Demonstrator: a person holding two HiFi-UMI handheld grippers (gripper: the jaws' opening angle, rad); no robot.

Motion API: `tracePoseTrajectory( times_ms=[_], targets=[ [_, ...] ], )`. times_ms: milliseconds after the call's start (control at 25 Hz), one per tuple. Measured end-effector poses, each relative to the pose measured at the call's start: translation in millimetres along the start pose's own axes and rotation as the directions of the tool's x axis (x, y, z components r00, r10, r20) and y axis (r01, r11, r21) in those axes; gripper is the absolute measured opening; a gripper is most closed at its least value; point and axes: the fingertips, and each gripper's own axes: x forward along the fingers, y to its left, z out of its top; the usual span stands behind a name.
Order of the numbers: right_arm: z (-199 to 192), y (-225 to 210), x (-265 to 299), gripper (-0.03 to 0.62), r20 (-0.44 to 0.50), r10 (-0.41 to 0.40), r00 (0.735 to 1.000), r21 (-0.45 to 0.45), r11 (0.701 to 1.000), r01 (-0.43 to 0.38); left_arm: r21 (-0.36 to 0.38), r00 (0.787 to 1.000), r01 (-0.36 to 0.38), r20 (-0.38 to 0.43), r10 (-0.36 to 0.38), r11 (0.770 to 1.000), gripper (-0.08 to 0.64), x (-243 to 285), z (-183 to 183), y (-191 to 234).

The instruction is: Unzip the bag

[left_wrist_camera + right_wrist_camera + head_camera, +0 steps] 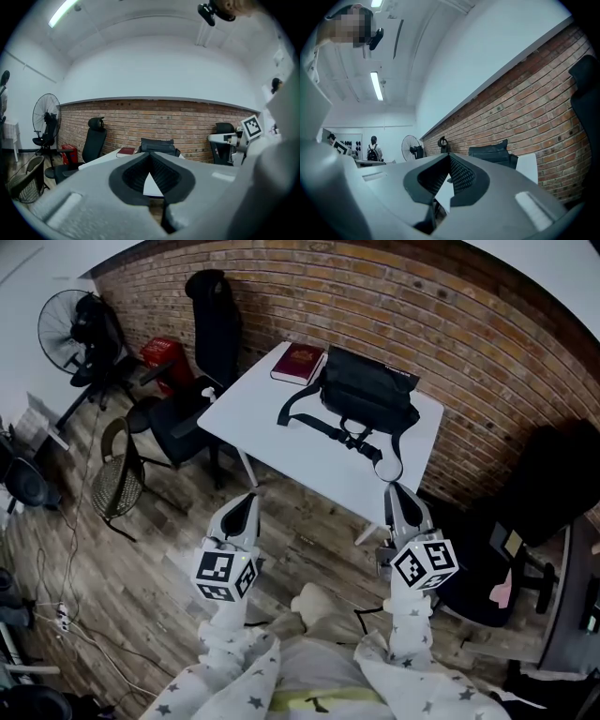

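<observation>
A black bag (367,396) with a long strap lies on the far part of a white table (281,442); it also shows as the black bag (157,146) in the left gripper view and the black bag (493,153) in the right gripper view. My left gripper (246,505) hovers short of the table's near edge, shut and empty. My right gripper (398,493) sits by the table's near right corner, also shut with nothing in it. Both point level toward the bag, well apart from it.
A dark red book (298,363) lies at the table's far left corner. Black office chairs (192,390) stand left of the table, another chair (511,559) at right. A fan (80,334) and a wicker chair (114,474) stand on the wooden floor at left. A brick wall (450,324) runs behind.
</observation>
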Motion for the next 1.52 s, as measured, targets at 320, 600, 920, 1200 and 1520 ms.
tracePoseTrajectory(
  times_ms=[320,600,920,1200,1520],
  targets=[
    [-7,-26,45,-0.003,0.016,-0.037,0.999,0.015,0.999,0.036,-0.001,1.0,0.017,0.015,-0.017,1.0,-0.002,53,9,23],
    [-27,-60,125,0.054,-0.037,-0.043,0.998,0.044,0.998,0.044,-0.031,0.998,0.056,-0.003,-0.056,0.998,0.0,134,9,59],
    [-36,-94,198,0.057,-0.074,-0.083,0.994,0.072,0.993,0.088,-0.042,0.988,0.145,-0.041,-0.146,0.989,0.008,231,15,81],
    [-39,-121,236,0.063,-0.091,-0.112,0.99,0.089,0.989,0.12,-0.037,0.973,0.217,-0.068,-0.219,0.975,0.031,295,17,85],
    [-63,-131,278,0.086,-0.155,-0.088,0.984,0.138,0.984,0.11,-0.028,0.955,0.277,-0.101,-0.279,0.96,0.049,351,16,94]
  ],
)
